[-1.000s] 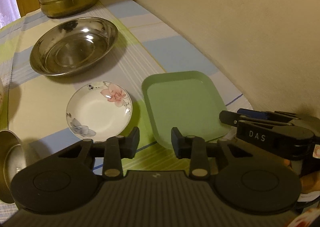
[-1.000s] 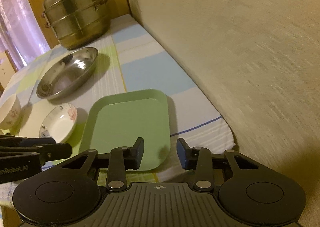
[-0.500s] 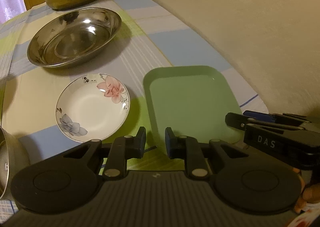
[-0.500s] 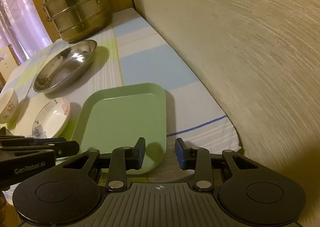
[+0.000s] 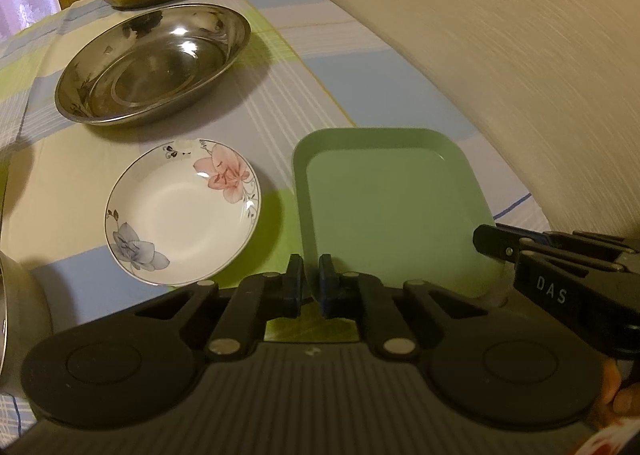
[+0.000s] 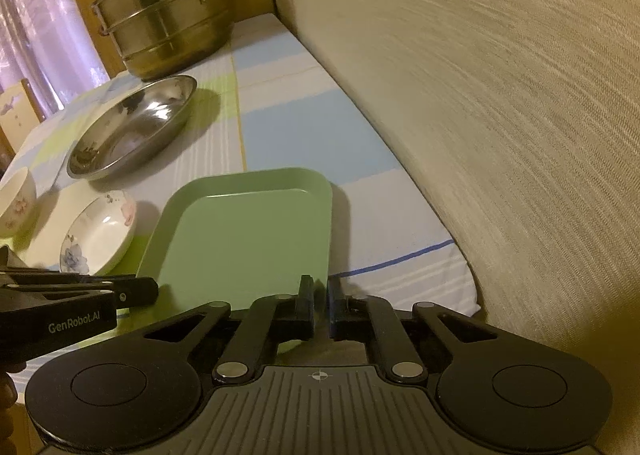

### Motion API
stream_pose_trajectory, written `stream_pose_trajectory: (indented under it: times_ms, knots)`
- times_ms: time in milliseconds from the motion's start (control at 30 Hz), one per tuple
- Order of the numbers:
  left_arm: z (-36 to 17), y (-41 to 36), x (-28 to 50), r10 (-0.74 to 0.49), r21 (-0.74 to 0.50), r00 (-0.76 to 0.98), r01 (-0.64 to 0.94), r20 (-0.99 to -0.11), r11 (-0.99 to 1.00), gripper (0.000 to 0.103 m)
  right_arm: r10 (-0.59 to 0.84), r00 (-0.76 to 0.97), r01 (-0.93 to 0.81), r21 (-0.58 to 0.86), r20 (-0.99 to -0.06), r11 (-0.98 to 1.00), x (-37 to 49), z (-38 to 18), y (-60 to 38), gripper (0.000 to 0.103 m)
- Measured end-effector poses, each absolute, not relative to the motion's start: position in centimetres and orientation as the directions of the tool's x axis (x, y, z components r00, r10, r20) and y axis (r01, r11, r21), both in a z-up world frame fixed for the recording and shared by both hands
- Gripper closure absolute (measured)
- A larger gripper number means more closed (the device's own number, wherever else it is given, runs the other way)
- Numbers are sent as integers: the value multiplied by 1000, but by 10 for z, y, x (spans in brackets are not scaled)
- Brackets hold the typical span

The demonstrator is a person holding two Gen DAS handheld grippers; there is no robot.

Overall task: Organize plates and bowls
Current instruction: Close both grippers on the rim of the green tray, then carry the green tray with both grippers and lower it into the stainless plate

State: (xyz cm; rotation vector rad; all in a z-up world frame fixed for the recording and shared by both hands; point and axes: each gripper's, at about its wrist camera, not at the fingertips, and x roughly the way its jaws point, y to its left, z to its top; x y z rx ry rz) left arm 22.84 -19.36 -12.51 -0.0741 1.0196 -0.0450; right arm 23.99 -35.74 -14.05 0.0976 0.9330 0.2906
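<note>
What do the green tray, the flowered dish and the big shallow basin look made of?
Green tray: likely plastic or melamine; uniform matte pastel, soft rounded rim, only a faint glint. Flowered dish: looks like glazed ceramic or porcelain; glossy white, printed flowers, thin dark-lined rim. Shallow basin: stainless steel by its look; mirror-like reflections and bright highlights.

Dim warm indoor light, steel bowl (image 5: 152, 63) glare, fisheye-bent edges, streaky blurred wall (image 6: 500, 115).

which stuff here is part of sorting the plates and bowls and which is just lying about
For the job:
green tray
floral plate
steel basin
floral bowl

Lying about:
steamer pot
striped tablecloth
</note>
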Motion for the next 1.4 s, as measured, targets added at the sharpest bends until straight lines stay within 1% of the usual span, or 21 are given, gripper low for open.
stream_pose_trajectory:
  times_ms: [133, 367, 567, 1033, 1200, 1400]
  knots:
    - [-122, -194, 229, -83, -92, 524, 8, -848, 996, 96, 271, 574, -221, 172, -773, 960, 237, -137, -354, 96]
    - [-106, -195, 229, -92, -96, 568, 23, -818, 995, 96, 277, 611, -215, 182, -741, 960, 239, -122, -359, 97]
    - [-91, -181, 229, -70, -93, 592, -9, -803, 996, 96, 307, 623, -246, 193, -720, 950, 247, -110, -346, 97]
    - [-58, -98, 253, 61, -58, 641, -163, -765, 985, 96, 451, 608, -395, 244, -654, 886, 301, -86, -261, 97]
    - [-57, -66, 272, 93, -47, 641, -198, -762, 979, 96, 471, 593, -427, 241, -654, 872, 328, -85, -224, 97]
    - [-60, -36, 298, 100, -51, 634, -215, -767, 975, 96, 468, 582, -435, 231, -665, 870, 354, -93, -193, 97]
